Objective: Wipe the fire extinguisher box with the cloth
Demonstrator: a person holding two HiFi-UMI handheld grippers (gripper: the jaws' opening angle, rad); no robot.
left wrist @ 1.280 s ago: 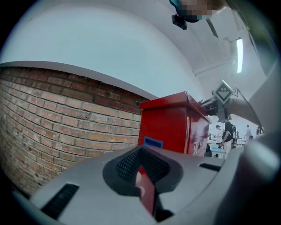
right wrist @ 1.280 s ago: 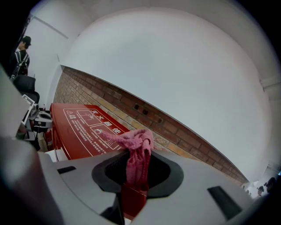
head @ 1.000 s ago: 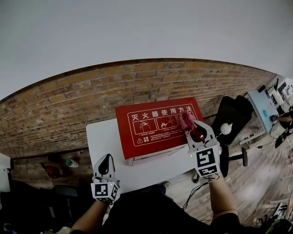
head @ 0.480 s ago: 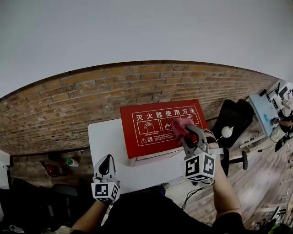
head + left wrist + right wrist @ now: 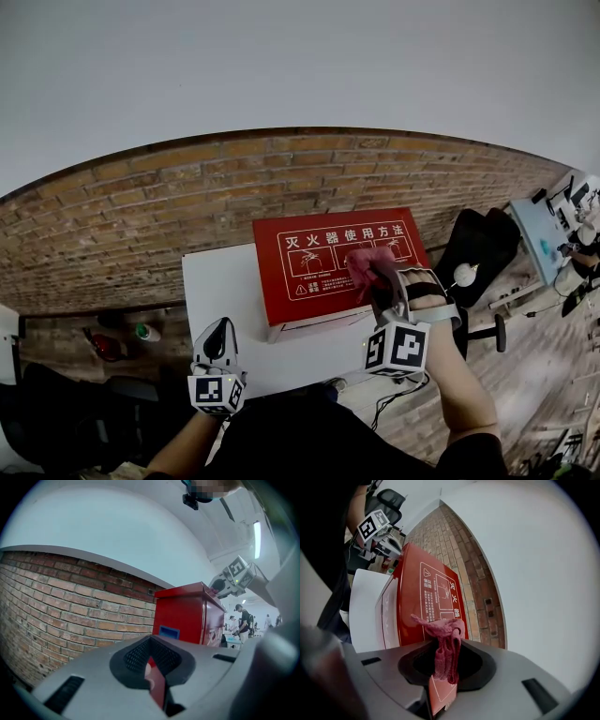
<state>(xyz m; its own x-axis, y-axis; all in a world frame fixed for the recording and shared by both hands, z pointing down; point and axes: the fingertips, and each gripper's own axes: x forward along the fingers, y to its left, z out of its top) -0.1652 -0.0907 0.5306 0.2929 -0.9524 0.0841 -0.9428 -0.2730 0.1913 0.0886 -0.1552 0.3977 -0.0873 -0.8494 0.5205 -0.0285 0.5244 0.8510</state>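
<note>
- Pinching a crumpled pink knitted cloth (image 5: 446, 641), the fingers of the right gripper (image 5: 373, 277) are clamped on it.
- Cloth lies over the white-lettered top of the red metal fire extinguisher box (image 5: 314, 272), which lies flat on the white worktop (image 5: 220, 281).
- Hovering by the worktop's front edge, apart from the box, the left gripper (image 5: 217, 330) has its fingers together, holding nothing.

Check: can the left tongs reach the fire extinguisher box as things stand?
Probably yes: the left tongs point at the fire extinguisher box, and only a stretch of white table lies between them.

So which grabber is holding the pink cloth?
The right gripper: it pinches the cloth on the fire extinguisher box. The left gripper is shut and empty.
</note>
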